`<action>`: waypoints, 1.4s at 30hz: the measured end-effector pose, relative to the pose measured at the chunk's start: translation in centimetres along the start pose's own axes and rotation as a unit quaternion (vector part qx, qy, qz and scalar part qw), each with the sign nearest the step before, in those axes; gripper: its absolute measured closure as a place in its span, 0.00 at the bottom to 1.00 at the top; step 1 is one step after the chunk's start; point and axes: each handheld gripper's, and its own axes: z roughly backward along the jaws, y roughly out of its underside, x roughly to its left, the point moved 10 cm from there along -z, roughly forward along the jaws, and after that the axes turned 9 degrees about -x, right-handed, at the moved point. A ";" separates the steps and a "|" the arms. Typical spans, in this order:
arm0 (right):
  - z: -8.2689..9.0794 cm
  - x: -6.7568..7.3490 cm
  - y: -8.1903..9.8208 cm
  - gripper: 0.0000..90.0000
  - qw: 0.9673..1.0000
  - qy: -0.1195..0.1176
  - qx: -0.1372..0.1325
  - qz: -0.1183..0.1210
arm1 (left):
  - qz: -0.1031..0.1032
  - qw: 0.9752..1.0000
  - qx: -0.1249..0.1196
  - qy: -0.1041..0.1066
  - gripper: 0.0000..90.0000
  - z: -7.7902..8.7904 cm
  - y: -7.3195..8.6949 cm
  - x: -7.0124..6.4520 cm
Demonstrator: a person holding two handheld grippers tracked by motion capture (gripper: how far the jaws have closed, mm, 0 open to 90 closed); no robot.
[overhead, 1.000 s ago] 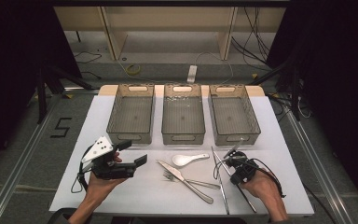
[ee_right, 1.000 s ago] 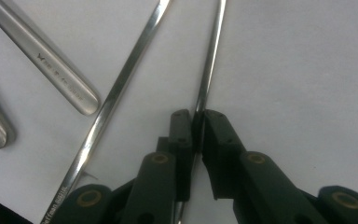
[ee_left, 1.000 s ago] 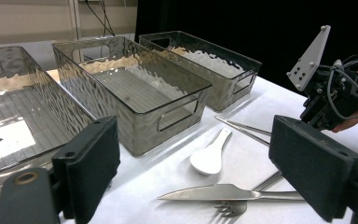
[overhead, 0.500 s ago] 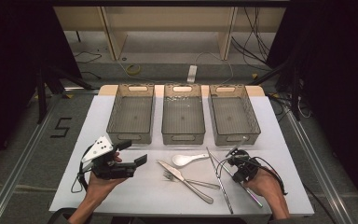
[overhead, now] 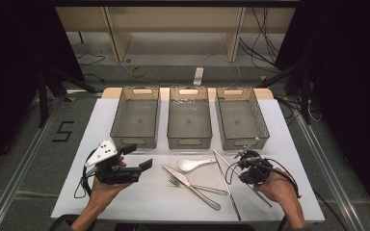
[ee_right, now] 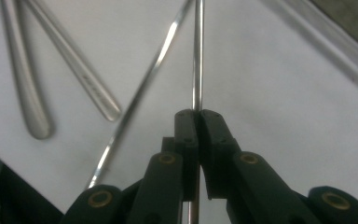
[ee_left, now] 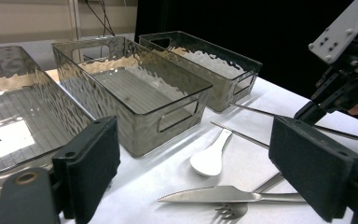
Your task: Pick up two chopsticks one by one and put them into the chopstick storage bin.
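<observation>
Right gripper (ee_right: 199,116) clamped tight on one thin metal chopstick (ee_right: 196,56), which could pivot and slip from that narrow pinch.

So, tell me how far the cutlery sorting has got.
Nothing is sorted yet: the three bins look empty. In hand: the right tongs are shut on one metal chopstick. The left tongs are open and empty. Left on the table: the second chopstick, white spoon, knife and fork.
</observation>
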 end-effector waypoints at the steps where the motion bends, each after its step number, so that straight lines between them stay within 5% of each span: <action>1: 0.3 0.8 -0.6 0.96 1.000 -0.004 -0.009 0.018 | 0.001 1.000 0.004 0.007 0.18 -0.2 0.0 -0.1; 6: 0.8 2.5 -1.7 0.96 0.998 -0.021 -0.022 0.054 | 0.007 0.999 0.022 0.030 0.18 -0.9 0.2 -0.8; 10: 1.2 4.0 -3.1 0.96 0.995 -0.025 -0.033 0.093 | -0.019 0.997 0.056 0.053 0.18 -2.0 0.7 -1.9; 11: 1.2 4.4 -3.3 0.96 0.994 -0.026 -0.034 0.101 | -0.040 0.994 0.074 0.063 0.18 -2.8 0.8 -2.5; 12: 1.2 4.4 -3.3 0.96 0.994 -0.026 -0.034 0.101 | -0.040 0.994 0.074 0.063 0.18 -2.8 0.8 -2.5; 13: 1.3 5.1 -3.6 0.96 0.992 -0.031 -0.035 0.118 | -0.054 0.991 0.093 0.084 0.19 -3.5 1.0 -3.3; 14: 1.3 5.5 -3.7 0.96 0.990 -0.037 -0.036 0.134 | -0.054 0.991 0.093 0.084 0.20 -3.5 1.0 -3.3; 15: 1.2 5.9 -3.8 0.96 0.988 -0.045 -0.037 0.143 | -0.067 0.985 0.119 0.102 0.20 -4.3 1.5 -4.0; 16: 1.2 5.9 -3.8 0.96 0.988 -0.045 -0.037 0.143 | -0.067 0.985 0.119 0.102 0.20 -4.3 1.5 -4.0; 17: 0.9 6.6 -4.0 0.96 0.986 -0.049 -0.034 0.157 | -0.079 0.981 0.136 0.114 0.20 -5.0 2.0 -4.5; 18: 0.8 6.8 -4.0 0.96 0.985 -0.051 -0.033 0.162 | -0.079 0.981 0.136 0.114 0.20 -5.0 2.0 -4.5; 19: 0.8 7.1 -4.1 0.96 0.984 -0.053 -0.032 0.168 | -0.090 0.974 0.160 0.131 0.20 -5.6 2.5 -5.1; 20: 0.8 7.1 -4.1 0.96 0.984 -0.053 -0.032 0.168 | -0.090 0.974 0.160 0.131 0.20 -5.6 2.5 -5.1; 21: 0.7 7.5 -4.2 0.96 0.982 -0.056 -0.032 0.179 | -0.103 0.968 0.177 0.145 0.21 -5.9 2.9 -5.5; 22: 0.7 7.7 -4.4 0.96 0.981 -0.057 -0.033 0.183 | -0.103 0.968 0.177 0.145 0.21 -5.9 2.9 -5.5; 23: 0.7 7.9 -4.5 0.96 0.979 -0.058 -0.035 0.193 | -0.119 0.962 0.196 0.147 0.21 -6.3 3.4 -5.4; 24: 0.7 7.9 -4.5 0.96 0.979 -0.058 -0.035 0.193 | -0.119 0.962 0.196 0.147 0.21 -6.3 3.4 -5.4; 25: 0.7 8.3 -4.7 0.96 0.976 -0.059 -0.034 0.209 | -0.137 0.956 0.209 0.153 0.21 -6.5 3.5 -5.6; 26: 0.6 8.5 -4.8 0.96 0.975 -0.060 -0.035 0.211 | -0.137 0.956 0.209 0.153 0.21 -6.5 3.5 -5.6; 27: 0.5 8.7 -4.8 0.96 0.973 -0.061 -0.034 0.218 | -0.143 0.950 0.219 0.168 0.22 -6.7 3.6 -6.2; 28: 0.5 8.7 -4.8 0.96 0.973 -0.061 -0.034 0.218 | -0.143 0.950 0.219 0.168 0.22 -6.7 3.6 -6.2; 29: 0.4 9.0 -4.9 0.96 0.973 -0.062 -0.034 0.222 | -0.151 0.944 0.235 0.179 0.22 -6.8 4.0 -6.7; 30: 0.4 9.0 -4.9 0.96 0.973 -0.062 -0.034 0.222 | -0.151 0.944 0.235 0.179 0.22 -6.8 4.0 -6.7; 31: 0.4 9.3 -5.0 0.96 0.971 -0.063 -0.034 0.228 | -0.162 0.937 0.251 0.183 0.22 -6.9 4.7 -6.9; 32: 0.4 9.3 -5.0 0.96 0.971 -0.063 -0.034 0.228 | -0.162 0.937 0.251 0.183 0.23 -6.9 4.7 -6.9; 33: 0.5 9.4 -4.9 0.96 0.968 -0.066 -0.033 0.240 | -0.167 0.932 0.262 0.189 0.23 -7.0 5.3 -7.1; 36: 0.5 9.7 -4.9 0.96 0.966 -0.067 -0.029 0.247 | -0.168 0.929 0.263 0.196 0.28 -7.0 5.7 -7.4; 37: 0.6 10.1 -5.1 0.96 0.965 -0.063 -0.033 0.254 | -0.177 0.924 0.271 0.202 0.29 -6.9 6.2 -7.6; 38: 0.6 10.1 -5.1 0.96 0.965 -0.063 -0.033 0.254 | -0.177 0.924 0.271 0.202 0.31 -6.9 6.2 -7.6; 39: 0.7 10.4 -5.1 0.96 0.963 -0.063 -0.033 0.259 | -0.188 0.919 0.280 0.205 0.35 -6.8 6.7 -7.7; 42: 0.7 10.5 -5.1 0.96 0.963 -0.061 -0.031 0.260 | -0.201 0.916 0.280 0.205 0.41 -6.7 6.8 -7.8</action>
